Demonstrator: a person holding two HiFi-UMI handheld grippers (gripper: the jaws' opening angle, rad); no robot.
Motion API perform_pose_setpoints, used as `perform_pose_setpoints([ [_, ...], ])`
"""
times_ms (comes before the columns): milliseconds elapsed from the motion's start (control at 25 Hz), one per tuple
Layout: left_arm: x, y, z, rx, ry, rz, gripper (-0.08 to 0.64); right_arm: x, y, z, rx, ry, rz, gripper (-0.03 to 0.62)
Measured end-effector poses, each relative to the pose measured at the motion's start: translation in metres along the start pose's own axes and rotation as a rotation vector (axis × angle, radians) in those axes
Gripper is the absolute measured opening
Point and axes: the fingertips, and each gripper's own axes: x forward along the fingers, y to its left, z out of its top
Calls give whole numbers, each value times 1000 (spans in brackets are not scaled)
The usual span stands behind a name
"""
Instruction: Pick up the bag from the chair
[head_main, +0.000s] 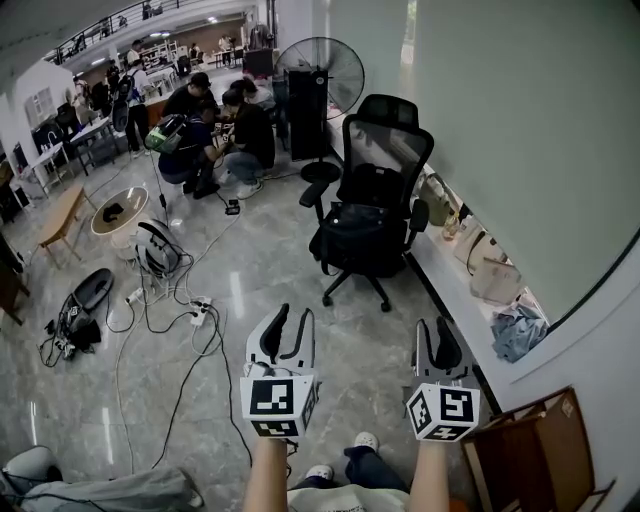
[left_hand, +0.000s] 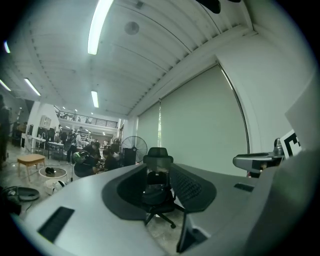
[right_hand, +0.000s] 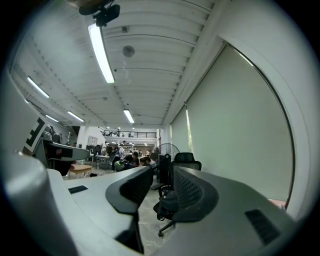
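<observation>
A black office chair (head_main: 375, 190) stands by the right wall, a few steps ahead of me. On its seat lies a dark bag (head_main: 358, 238). My left gripper (head_main: 293, 320) and right gripper (head_main: 434, 330) are held side by side low in the head view, well short of the chair, both open and empty. In the left gripper view the chair (left_hand: 158, 161) and the bag (left_hand: 156, 192) show in the gap of the left gripper (left_hand: 157, 186). The right gripper view shows the chair (right_hand: 186, 160) beyond the right gripper (right_hand: 160, 189).
A standing fan (head_main: 320, 75) is behind the chair. Several people (head_main: 215, 130) crouch at the back left. Cables and a power strip (head_main: 195, 310) run across the floor on the left. The window ledge (head_main: 445, 275) holds bags and cloth. A wooden board (head_main: 530, 450) leans at the lower right.
</observation>
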Motion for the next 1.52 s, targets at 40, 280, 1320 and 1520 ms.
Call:
perform_pose_setpoints([
  [40,10,-4,1,-10,-4,-4,172,9,-5,0,3,2,21,160],
  [280,76,-23,8,-34,-24,28,284,68,-47,5,-23,8,125,286],
  [1320,305,-24,-39,-51,54,85,287,278,-158,-50,-16,80,201,298],
  [1520,388,15,-45,-58,69,63,287,368,-162,-61,-7,94,181,298],
])
